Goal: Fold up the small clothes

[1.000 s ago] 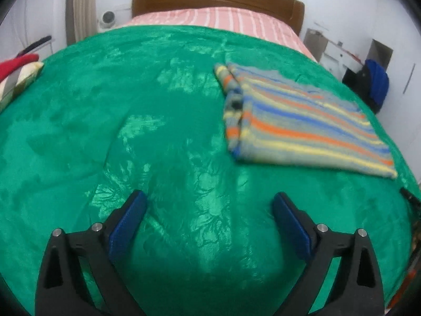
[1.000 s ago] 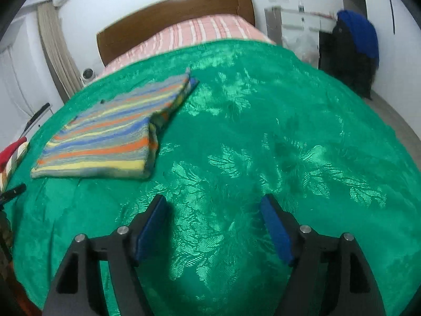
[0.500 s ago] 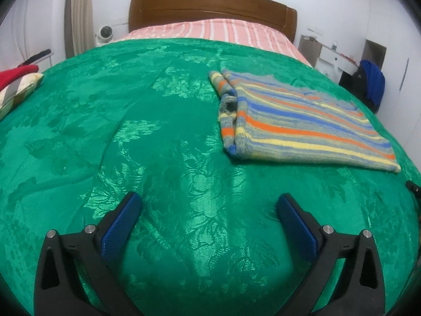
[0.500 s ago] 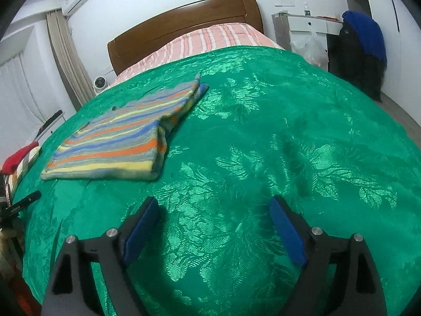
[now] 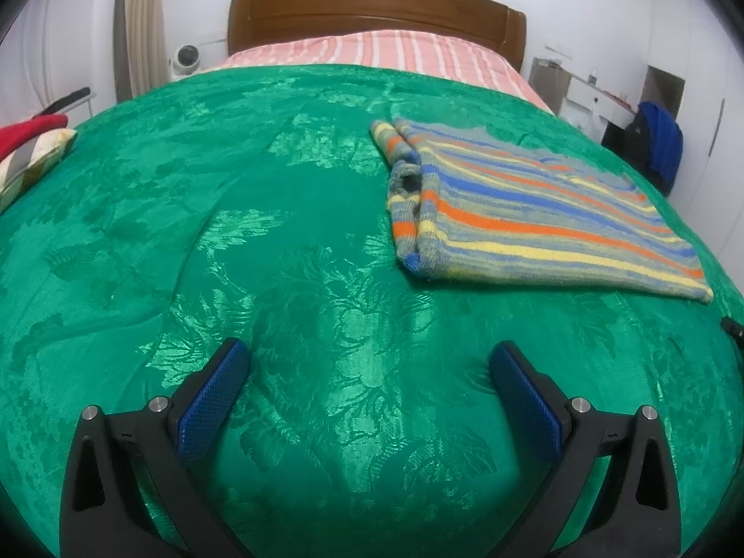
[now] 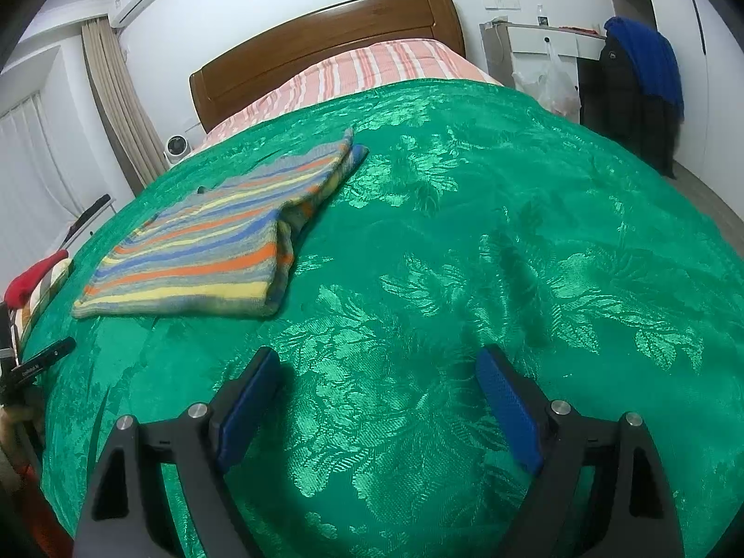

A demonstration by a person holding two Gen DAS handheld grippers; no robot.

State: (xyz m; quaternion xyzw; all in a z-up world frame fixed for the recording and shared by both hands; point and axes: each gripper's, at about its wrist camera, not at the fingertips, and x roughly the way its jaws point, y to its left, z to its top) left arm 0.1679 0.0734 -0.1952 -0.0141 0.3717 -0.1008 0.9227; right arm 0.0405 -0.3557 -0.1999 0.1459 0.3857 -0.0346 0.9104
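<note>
A bed with a wooden headboard (image 5: 376,9) and a pink striped sheet (image 5: 372,53) fills the white-walled room, spread with a shiny green leaf-patterned bedspread (image 5: 279,242). A folded striped garment (image 5: 525,204) lies flat on it, ahead and to the right of the left gripper (image 5: 367,362) and ahead-left of the right gripper (image 6: 376,367). Both grippers hover with jaws wide apart, holding nothing, well apart from the garment.

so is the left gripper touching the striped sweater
Apart: the left wrist view shows bare green bedspread between the open left gripper and the striped sweater.
</note>
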